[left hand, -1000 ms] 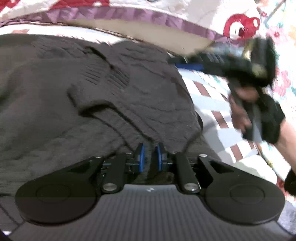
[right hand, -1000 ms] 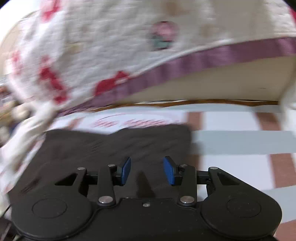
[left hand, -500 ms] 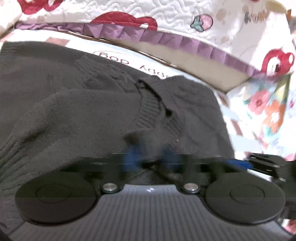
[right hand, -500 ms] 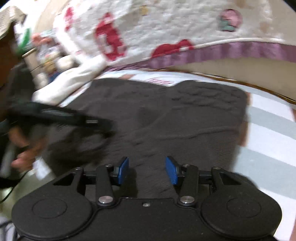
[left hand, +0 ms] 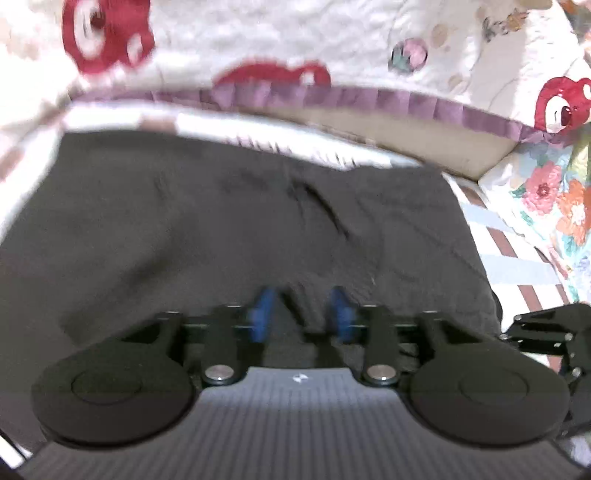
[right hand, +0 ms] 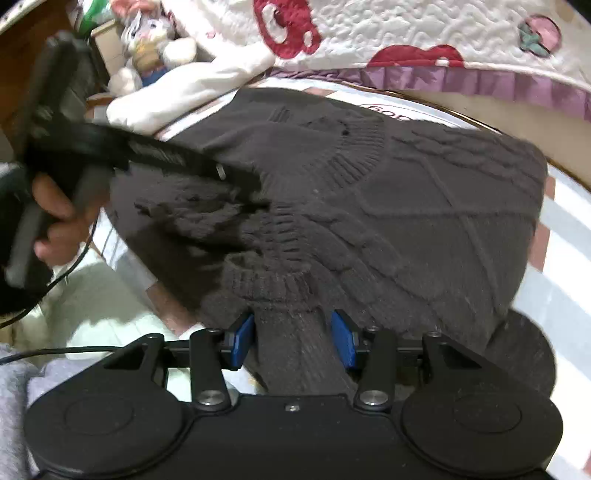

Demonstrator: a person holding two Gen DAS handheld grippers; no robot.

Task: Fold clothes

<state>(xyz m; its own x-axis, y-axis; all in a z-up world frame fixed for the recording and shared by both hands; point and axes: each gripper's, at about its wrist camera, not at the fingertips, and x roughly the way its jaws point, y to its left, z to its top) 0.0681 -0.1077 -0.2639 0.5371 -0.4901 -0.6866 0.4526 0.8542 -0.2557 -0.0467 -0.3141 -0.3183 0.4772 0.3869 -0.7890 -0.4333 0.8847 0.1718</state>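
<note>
Both grippers, left [left hand: 301, 314] and right [right hand: 293, 341], stand open astride folds of the dark sweater [right hand: 406, 206], stretching toward twelve o'clock, the right nearer.

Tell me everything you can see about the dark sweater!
The sweater is a dark brown, chunky cable knit with ribbed cuffs and edges. It lies bunched and partly folded on the striped bed sheet, below the quilt's purple ruffle. A ribbed part sits between the open right gripper's blue pads. The left gripper reaches onto its rumpled left side.
</note>
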